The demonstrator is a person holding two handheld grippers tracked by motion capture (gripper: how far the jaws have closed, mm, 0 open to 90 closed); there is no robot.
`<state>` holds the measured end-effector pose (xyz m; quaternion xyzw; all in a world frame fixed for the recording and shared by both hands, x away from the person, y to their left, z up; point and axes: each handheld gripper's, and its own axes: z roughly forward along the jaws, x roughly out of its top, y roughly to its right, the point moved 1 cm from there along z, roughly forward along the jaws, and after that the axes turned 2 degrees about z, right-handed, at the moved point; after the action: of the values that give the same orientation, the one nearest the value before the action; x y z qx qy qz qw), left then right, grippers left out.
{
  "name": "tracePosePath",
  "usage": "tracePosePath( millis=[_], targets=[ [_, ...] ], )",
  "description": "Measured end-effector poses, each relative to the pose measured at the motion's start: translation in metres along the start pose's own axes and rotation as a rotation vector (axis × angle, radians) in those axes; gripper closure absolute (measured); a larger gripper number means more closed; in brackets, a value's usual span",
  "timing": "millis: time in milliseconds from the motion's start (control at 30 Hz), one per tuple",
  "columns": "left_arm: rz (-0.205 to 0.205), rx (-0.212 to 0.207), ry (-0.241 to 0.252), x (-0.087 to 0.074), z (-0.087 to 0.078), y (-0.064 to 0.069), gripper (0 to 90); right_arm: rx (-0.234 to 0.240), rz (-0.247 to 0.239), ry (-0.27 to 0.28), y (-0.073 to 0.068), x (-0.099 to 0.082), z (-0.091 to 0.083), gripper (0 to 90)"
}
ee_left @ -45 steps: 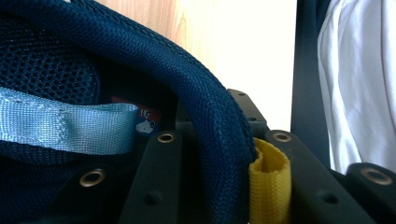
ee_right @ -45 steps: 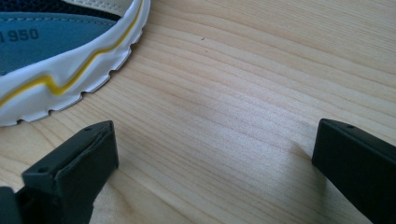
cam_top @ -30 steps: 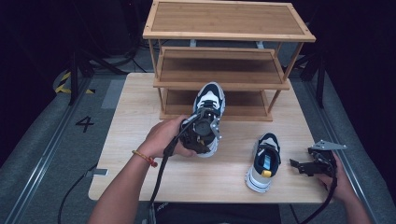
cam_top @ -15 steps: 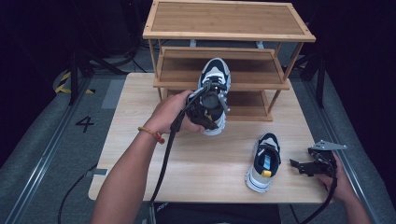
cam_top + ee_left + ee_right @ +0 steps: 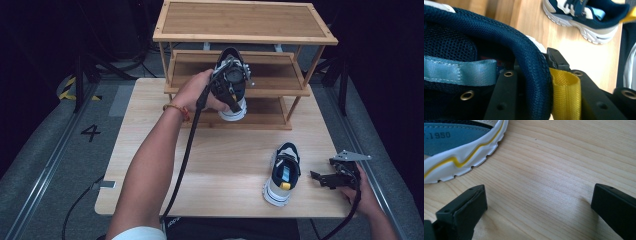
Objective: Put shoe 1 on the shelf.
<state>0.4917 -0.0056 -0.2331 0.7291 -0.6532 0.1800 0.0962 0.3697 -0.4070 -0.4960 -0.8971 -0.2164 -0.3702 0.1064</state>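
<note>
Left tool (image 5: 231,86), raised in front of the rack (image 5: 245,34): its jaws pinch the padded heel collar of a navy sneaker (image 5: 234,100), one jaw inside the shoe opening, the other outside against the yellow heel loop (image 5: 565,92); the jaws have just been easing slightly apart, yet the collar sits squeezed between them in the left gripper view. The sneaker hangs in the air, toe pointing away toward the rack's middle shelf (image 5: 272,75), white sole lowest, roughly level with that shelf's front edge. Right tool (image 5: 334,178), low at the near right corner of the surface (image 5: 165,150): jaws spread wide, nothing between them, bare wood under them, with the second sneaker (image 5: 282,174) just beside it, lying on the surface with its toe toward the person. Judged step: seating the held shoe on a shelf. To do it well: keep the pinch firm until the sole rests flat, since any further slackening risks the collar slipping and the shoe dropping; bring the toe in level so it clears the shelf's front lip and the upper shelf's underside; place it to one side, leaving room for its mate; release only once the weight is carried by the shelf.
</note>
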Motion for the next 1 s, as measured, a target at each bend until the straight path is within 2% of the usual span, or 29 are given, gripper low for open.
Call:
tracePosePath(
  millis=[100,267,367,633,700,767,933,1000],
  targets=[
    [-0.011,0.009,-0.005,0.004,0.001,-0.011,71.3,0.003,-0.001,-0.002,0.0,0.0,0.0,0.5],
    [-0.056,0.033,0.028,0.005,0.002,-0.031,67.6,0.004,-0.005,0.0,-0.001,0.0,0.0,0.5],
    [-0.053,0.049,0.059,0.005,0.0,-0.036,64.5,0.005,-0.007,0.0,-0.001,0.0,0.0,0.5],
    [-0.077,0.158,0.146,0.0,0.0,-0.036,53.9,0.007,-0.007,0.0,-0.001,0.0,0.0,0.5],
    [-0.101,0.192,0.171,-0.002,-0.001,-0.037,47.3,0.007,-0.006,0.0,-0.001,0.0,0.0,0.5],
    [-0.135,0.209,0.189,-0.006,0.0,-0.036,41.2,0.008,-0.004,-0.001,-0.001,0.0,0.0,0.5],
    [-0.2,0.269,0.218,-0.015,-0.001,-0.033,29.2,0.019,-0.022,0.0,-0.002,0.0,0.0,0.5],
    [-0.23,0.302,0.271,-0.018,-0.004,-0.029,30.1,0.022,-0.023,0.0,-0.002,0.0,0.0,0.5]
  ],
)
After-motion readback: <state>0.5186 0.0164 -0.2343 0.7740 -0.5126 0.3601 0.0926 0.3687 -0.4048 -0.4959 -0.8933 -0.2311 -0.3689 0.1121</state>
